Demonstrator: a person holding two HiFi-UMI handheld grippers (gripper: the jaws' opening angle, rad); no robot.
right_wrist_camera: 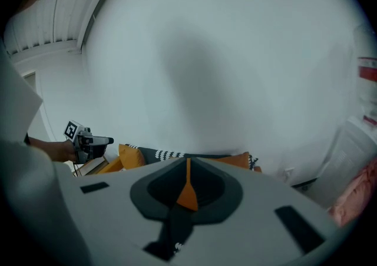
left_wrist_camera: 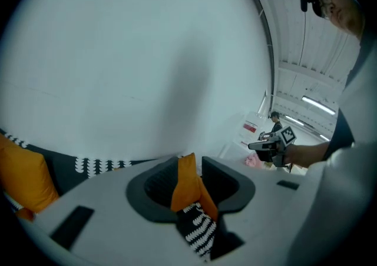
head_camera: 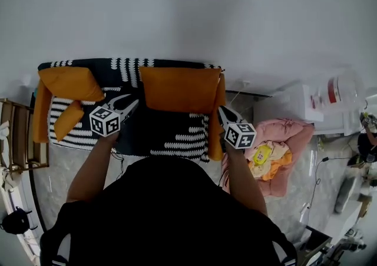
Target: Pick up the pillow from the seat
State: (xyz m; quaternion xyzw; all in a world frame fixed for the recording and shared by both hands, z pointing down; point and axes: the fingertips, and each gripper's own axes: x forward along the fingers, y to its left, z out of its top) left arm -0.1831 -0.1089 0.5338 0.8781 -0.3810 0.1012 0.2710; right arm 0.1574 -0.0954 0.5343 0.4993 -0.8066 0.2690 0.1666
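- The pillow [head_camera: 179, 88] is plain orange and roughly rectangular, with a smooth face. It stands upright over the back of the seat [head_camera: 171, 135], which is black with white zigzag bands.
- The left gripper [head_camera: 126, 105] is clamped on the pillow's left edge. Its view shows a fold of orange cloth between narrow jaws, with some black-and-white cloth below it.
- The right gripper [head_camera: 222, 110] pinches the right edge, its jaws nearly together on a thin orange fold.
- A second orange pillow [head_camera: 70, 82] lies at the seat's left end.

Right gripper [right_wrist_camera: 188, 166] clamped on orange pillow [right_wrist_camera: 187, 197] edge, white wall [right_wrist_camera: 206, 53] behind
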